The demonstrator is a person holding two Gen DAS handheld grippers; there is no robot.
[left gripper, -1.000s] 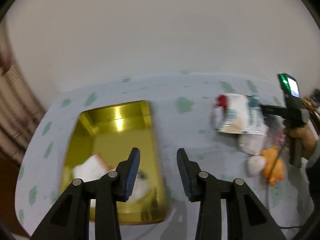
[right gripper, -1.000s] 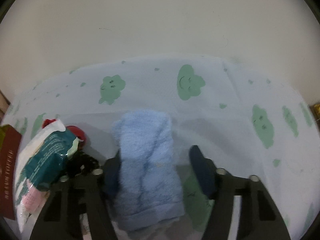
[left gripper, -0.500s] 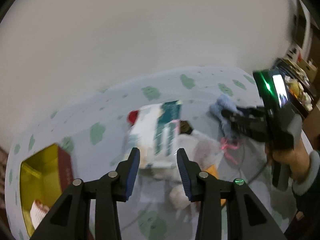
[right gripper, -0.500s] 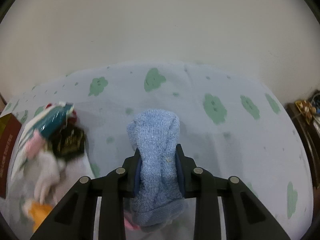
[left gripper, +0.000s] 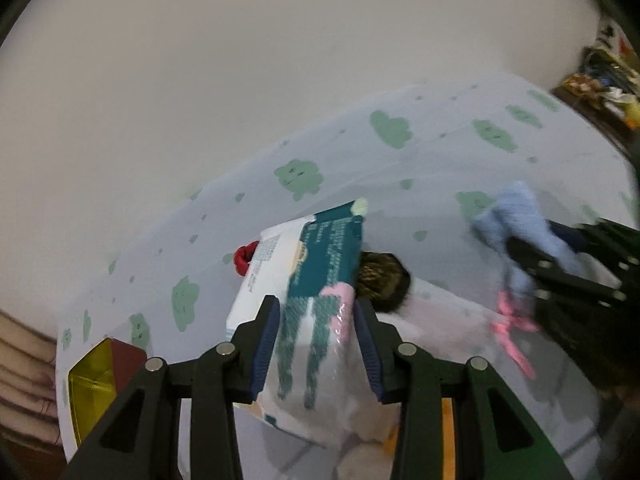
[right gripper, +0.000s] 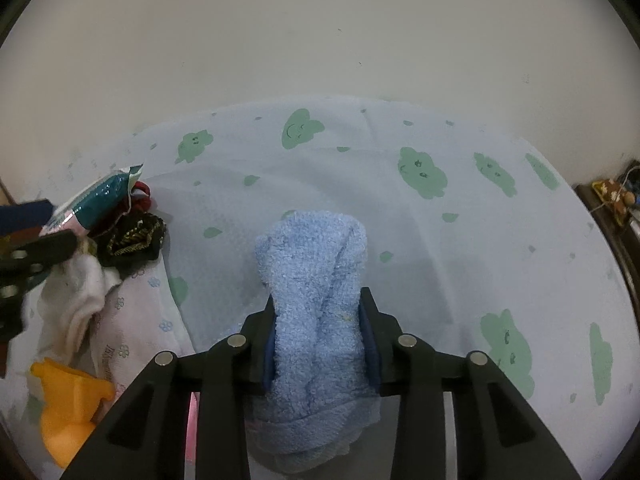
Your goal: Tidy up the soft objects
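My left gripper hovers over a white and teal wipes packet that lies on a heap of soft things. Its jaws are opening slightly. The packet shows between the fingers, and the pads stand off it. My right gripper is shut on a rolled blue towel, which bulges out ahead of the pads, though the jaws are easing open. In the left wrist view the blue towel and that gripper appear blurred at the right.
A black and gold fabric piece, a red item, a white cloth and an orange toy lie by the packet. A gold tin sits at the table's left edge. The cloud-print tablecloth meets a plain wall.
The left gripper swung away from the gold tin and now sits over the wipes packet. The right gripper closed on the blue towel and carried it a little away from the heap.
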